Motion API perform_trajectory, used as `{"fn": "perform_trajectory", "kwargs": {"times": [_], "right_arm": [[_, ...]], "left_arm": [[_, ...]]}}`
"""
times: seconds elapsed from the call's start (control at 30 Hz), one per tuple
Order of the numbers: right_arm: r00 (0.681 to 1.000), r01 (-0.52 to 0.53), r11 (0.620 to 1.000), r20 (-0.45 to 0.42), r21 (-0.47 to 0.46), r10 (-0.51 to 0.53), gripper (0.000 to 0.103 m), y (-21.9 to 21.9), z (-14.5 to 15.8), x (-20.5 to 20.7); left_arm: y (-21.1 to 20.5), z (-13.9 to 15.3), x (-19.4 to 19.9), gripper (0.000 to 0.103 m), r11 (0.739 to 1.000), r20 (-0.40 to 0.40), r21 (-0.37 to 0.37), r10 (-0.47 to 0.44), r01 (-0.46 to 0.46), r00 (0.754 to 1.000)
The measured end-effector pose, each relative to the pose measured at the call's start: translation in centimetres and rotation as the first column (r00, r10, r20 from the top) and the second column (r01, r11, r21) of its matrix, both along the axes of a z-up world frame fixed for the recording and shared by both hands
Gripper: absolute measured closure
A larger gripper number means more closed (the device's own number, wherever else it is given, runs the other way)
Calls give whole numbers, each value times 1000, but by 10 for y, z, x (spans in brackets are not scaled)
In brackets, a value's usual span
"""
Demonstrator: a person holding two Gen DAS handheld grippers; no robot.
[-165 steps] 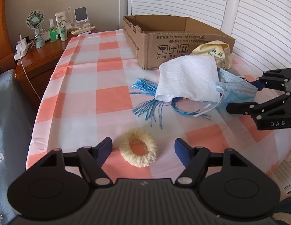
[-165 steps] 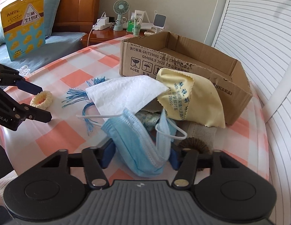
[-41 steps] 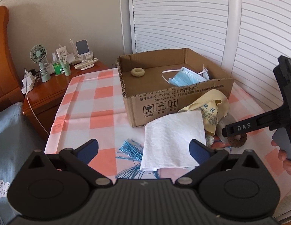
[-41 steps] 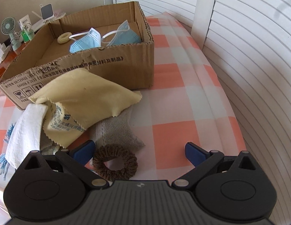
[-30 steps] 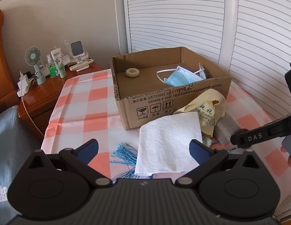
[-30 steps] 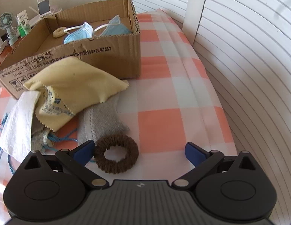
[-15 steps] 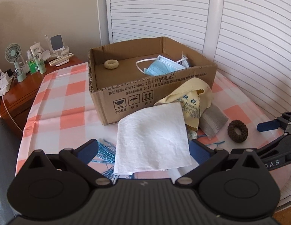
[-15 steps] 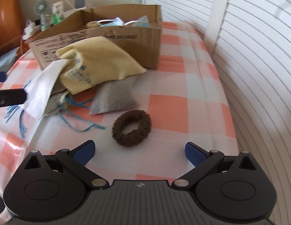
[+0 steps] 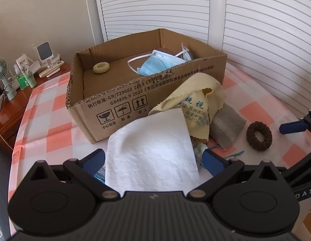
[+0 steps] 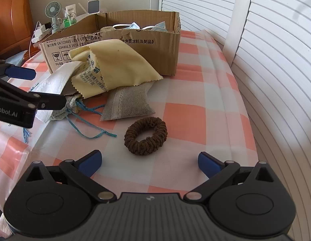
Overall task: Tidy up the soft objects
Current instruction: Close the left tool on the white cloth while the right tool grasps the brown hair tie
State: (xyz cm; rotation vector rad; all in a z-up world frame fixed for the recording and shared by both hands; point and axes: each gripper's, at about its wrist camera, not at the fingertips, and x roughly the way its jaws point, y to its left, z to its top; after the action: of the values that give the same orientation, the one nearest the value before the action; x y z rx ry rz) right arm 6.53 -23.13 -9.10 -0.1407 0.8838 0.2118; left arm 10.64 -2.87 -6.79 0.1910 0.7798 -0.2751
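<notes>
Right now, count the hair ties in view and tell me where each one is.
2. A cream hair tie lies inside the cardboard box, and a brown hair tie lies on the checked tablecloth before the right gripper. The cloth pile may hide others.

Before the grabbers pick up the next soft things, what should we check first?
1. Right gripper open: ok, fingers spread wide.
2. Brown hair tie lined up ahead of it, lying alone on the tablecloth: ok.
3. Left gripper open: ok.
4. White cloth between its fingers: ok, though it overlaps the pile.
5. Box has room: ok; only a blue mask and a cream hair tie show inside.
6. Blue string caught under the pile: cannot tell.
</notes>
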Motion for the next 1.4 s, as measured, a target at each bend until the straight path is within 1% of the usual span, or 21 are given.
{"fn": "perform_trajectory", "kwargs": {"times": [0.2,0.33,0.4,0.43,0.47,0.5,0.57,0.6,0.63,0.67,0.73,0.8,0.83,0.93,1.07,1.13,1.17,1.3,1.33,1.37,1.4], "right_arm": [[1000,-3,1000,9,2,3,0,0,0,-2],[1000,-7,1000,18,4,7,0,0,0,-3],[1000,-7,1000,21,4,7,0,1,-1,-4],[1000,-7,1000,22,4,7,0,0,-1,-4],[1000,-7,1000,23,4,6,0,0,-1,-4],[1000,-6,1000,23,4,6,0,0,-1,-4],[1000,-6,1000,23,4,6,0,0,-1,-4],[1000,-7,1000,23,4,7,0,0,-1,-4],[1000,-7,1000,23,4,7,0,0,-1,-4],[1000,-7,1000,23,4,7,0,0,-1,-4],[1000,-7,1000,23,3,7,0,0,-1,-4],[1000,-7,1000,21,2,7,0,1,0,-4],[1000,-9,1000,20,0,9,0,1,0,-4],[1000,-14,1000,24,-6,14,0,2,1,-5],[998,-37,999,51,-7,38,1,3,4,-6],[997,-45,999,64,-13,46,10,3,4,-5],[996,-45,999,70,-22,46,12,4,5,-4],[995,-42,999,92,-31,45,27,2,7,2],[994,-48,998,95,-33,51,29,2,7,4],[993,-54,998,99,-34,58,30,3,7,4],[992,-62,997,103,-39,66,31,4,6,5]], "left_arm": [[24,-9,11,1,998,-50,-38,44,-46,998],[39,-15,17,2,989,-99,-129,55,-68,994],[43,-16,17,9,984,-107,-160,59,-75,993],[44,-15,17,14,983,-106,-168,59,-76,993],[44,-15,16,19,982,-106,-173,56,-74,993],[45,-14,16,20,982,-105,-177,52,-70,993],[45,-13,15,28,981,-104,-181,49,-67,993],[45,-12,15,30,980,-103,-185,53,-71,993],[45,-11,15,37,979,-102,-191,50,-69,994],[45,-10,14,40,978,-101,-196,47,-66,994],[45,-7,13,41,979,-96,-196,45,-63,994],[44,-4,11,44,980,-84,-189,43,-58,996],[44,-2,10,51,981,-80,-186,42,-57,996],[46,0,8,61,981,-74,-185,37,-50,997],[51,-1,9,61,980,-79,-190,52,-66,996],[50,-2,9,60,980,-81,-187,56,-70,995],[49,-3,10,60,981,-81,-182,59,-73,995],[49,-4,12,59,980,-79,-184,65,-79,995],[48,-4,13,56,980,-80,-185,65,-79,995],[48,-5,14,50,980,-79,-183,66,-80,995],[48,-6,14,47,980,-76,-178,72,-85,994]]}}
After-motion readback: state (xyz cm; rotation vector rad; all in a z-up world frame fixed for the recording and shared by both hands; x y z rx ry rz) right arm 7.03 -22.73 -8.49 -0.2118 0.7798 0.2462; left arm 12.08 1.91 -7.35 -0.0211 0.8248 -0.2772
